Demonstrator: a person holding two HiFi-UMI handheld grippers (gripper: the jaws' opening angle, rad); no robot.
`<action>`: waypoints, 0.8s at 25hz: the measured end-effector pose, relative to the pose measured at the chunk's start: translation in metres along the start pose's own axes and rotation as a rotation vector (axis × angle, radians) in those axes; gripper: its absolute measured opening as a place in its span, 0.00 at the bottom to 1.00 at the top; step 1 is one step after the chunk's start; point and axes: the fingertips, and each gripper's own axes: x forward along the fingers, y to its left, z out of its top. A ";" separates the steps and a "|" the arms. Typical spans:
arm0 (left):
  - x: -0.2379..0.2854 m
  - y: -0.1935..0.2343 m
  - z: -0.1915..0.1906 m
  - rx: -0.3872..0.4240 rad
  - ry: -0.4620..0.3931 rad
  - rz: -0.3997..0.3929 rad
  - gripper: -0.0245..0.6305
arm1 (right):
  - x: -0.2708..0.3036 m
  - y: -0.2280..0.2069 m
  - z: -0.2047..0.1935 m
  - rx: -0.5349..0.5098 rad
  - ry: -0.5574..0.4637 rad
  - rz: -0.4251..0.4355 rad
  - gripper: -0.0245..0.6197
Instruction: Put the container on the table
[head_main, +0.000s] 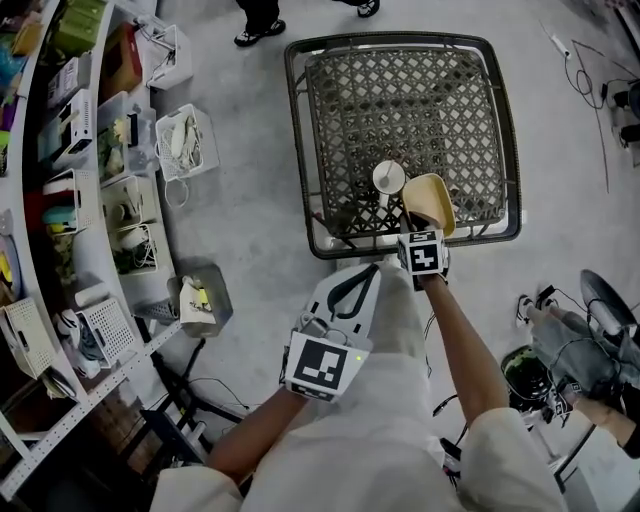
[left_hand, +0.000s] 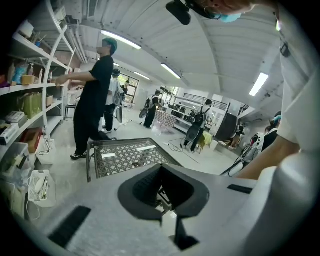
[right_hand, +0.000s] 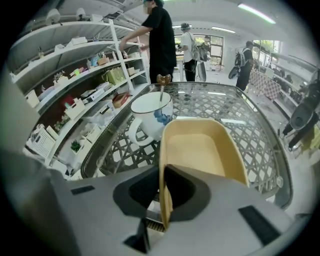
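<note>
Presently: left claw (head_main: 350, 288) hangs short of the counter's near edge, jaws drawn together, nothing in them. White mug (head_main: 388, 178) stands on the lattice counter (head_main: 400, 80). Just right of it is the tan container (right_hand: 200, 150), one wall pinched in the right claw (right_hand: 162, 202). Judgement: level it, lower onto bare lattice clear of the mug, then release.

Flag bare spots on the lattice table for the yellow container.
Bare: the table's middle and right side, from beyond the mug out to the right rim. The left part past the mug looks open too. Crowded: the near edge, where the mug stands just left of the container held in the right claw.
</note>
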 end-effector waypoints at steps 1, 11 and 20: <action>0.000 0.000 -0.001 0.001 0.001 0.000 0.07 | 0.001 0.000 -0.001 0.002 0.005 0.003 0.11; -0.002 -0.002 -0.004 0.006 0.004 -0.008 0.07 | 0.007 0.003 -0.009 0.037 0.038 0.033 0.16; -0.005 -0.002 0.002 0.019 -0.004 -0.028 0.07 | -0.015 -0.003 0.005 0.046 -0.037 0.004 0.19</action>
